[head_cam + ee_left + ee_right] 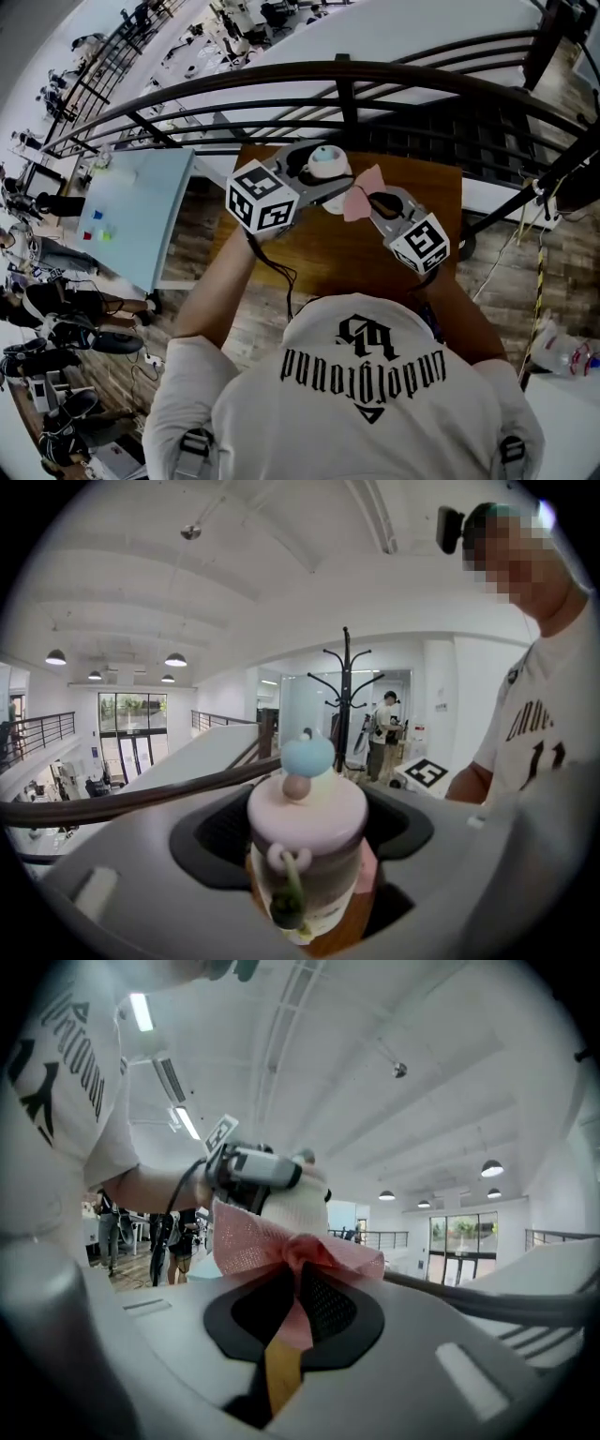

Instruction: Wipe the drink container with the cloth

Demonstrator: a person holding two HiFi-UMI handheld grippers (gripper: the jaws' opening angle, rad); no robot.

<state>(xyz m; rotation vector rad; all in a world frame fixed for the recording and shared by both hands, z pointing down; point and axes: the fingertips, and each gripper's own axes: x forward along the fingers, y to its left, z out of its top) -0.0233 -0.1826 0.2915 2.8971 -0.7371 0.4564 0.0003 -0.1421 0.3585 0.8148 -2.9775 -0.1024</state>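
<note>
The drink container (326, 167) is a small bottle with a pale pink lid and a blue knob on top. My left gripper (314, 178) is shut on it and holds it lifted above the wooden table (412, 192). In the left gripper view the drink container (306, 855) fills the gap between the jaws, lid toward the camera. My right gripper (367, 200) is shut on a pink cloth (360, 195) whose free end lies against the bottle's side. In the right gripper view the pink cloth (281, 1241) fans out in front of the white drink container (298, 1199).
A dark curved railing (375, 80) runs just beyond the table. A light blue table (136, 211) with small coloured blocks stands to the left. A coat stand (345, 700) and a person (384, 728) are in the background of the left gripper view.
</note>
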